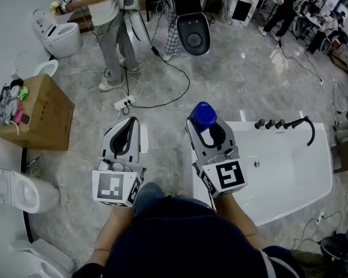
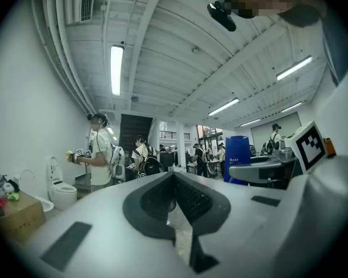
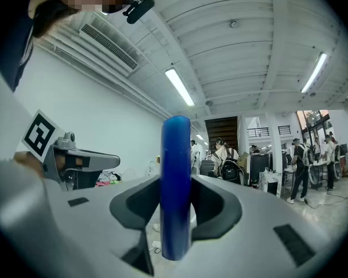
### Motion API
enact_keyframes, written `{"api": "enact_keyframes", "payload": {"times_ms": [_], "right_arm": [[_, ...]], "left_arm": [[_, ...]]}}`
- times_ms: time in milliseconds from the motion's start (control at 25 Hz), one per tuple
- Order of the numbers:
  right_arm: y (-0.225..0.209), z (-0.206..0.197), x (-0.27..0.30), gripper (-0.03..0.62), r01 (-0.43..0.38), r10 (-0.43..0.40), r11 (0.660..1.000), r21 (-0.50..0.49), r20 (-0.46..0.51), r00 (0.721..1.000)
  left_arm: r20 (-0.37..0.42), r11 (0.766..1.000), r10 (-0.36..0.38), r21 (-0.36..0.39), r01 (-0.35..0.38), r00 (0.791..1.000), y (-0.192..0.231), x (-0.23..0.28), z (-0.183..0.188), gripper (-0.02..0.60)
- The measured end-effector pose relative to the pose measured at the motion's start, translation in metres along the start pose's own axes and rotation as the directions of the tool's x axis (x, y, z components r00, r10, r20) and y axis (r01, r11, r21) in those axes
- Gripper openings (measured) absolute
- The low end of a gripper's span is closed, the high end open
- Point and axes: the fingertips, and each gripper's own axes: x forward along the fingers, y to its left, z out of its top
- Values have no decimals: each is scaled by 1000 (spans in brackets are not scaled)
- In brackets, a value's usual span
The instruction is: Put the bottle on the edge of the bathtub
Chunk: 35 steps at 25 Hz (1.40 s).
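A blue bottle [image 1: 204, 114] stands upright between the jaws of my right gripper [image 1: 205, 125], which is shut on it, above the floor just left of the bathtub's corner. In the right gripper view the bottle [image 3: 176, 155] fills the middle of the right gripper [image 3: 175, 181]. The white bathtub [image 1: 322, 155] lies at the right, with a black faucet [image 1: 281, 124] on its far rim. My left gripper [image 1: 127, 127] hovers beside the right one, shut with nothing in it. In the left gripper view, the left gripper [image 2: 174, 178] shows bare pads and the bottle [image 2: 238, 152] off to the right.
A cardboard box [image 1: 37, 112] with small items sits at the left. Toilets [image 1: 61, 33] [image 1: 17, 190] stand along the left wall. A power strip with cables [image 1: 123, 103] lies on the floor ahead. A person [image 1: 113, 33] stands behind it, by a black seat [image 1: 194, 33].
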Motion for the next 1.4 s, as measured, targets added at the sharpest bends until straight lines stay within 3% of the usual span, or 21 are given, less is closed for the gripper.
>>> {"api": "enact_keyframes", "payload": {"times_ms": [320, 560, 800, 1000, 1240, 1400], "right_arm": [[-15, -13, 13, 172, -17, 17, 999, 40, 2, 1000], [-44, -32, 52, 170, 15, -14, 999, 42, -18, 1000], [-89, -51, 127, 170, 99, -98, 994, 35, -31, 995], [-129, -49, 208, 170, 178, -178, 984, 22, -21, 984], [-174, -45, 311, 170, 301, -302, 953, 20, 17, 953], [-191, -49, 337, 170, 376, -376, 927, 15, 2, 927]], "left_arm": [[-10, 1000, 4, -13, -4, 1000, 1, 20, -16, 23], [-26, 999, -25, -28, 24, 999, 20, 67, -38, 23], [-18, 996, -88, -30, 88, 996, 63, 152, -56, 23], [14, 987, -159, -7, 159, 987, 119, 242, -50, 24], [53, 964, -266, 27, 265, 963, 188, 351, -49, 23], [45, 941, -338, 11, 338, 940, 204, 394, -60, 23]]}}
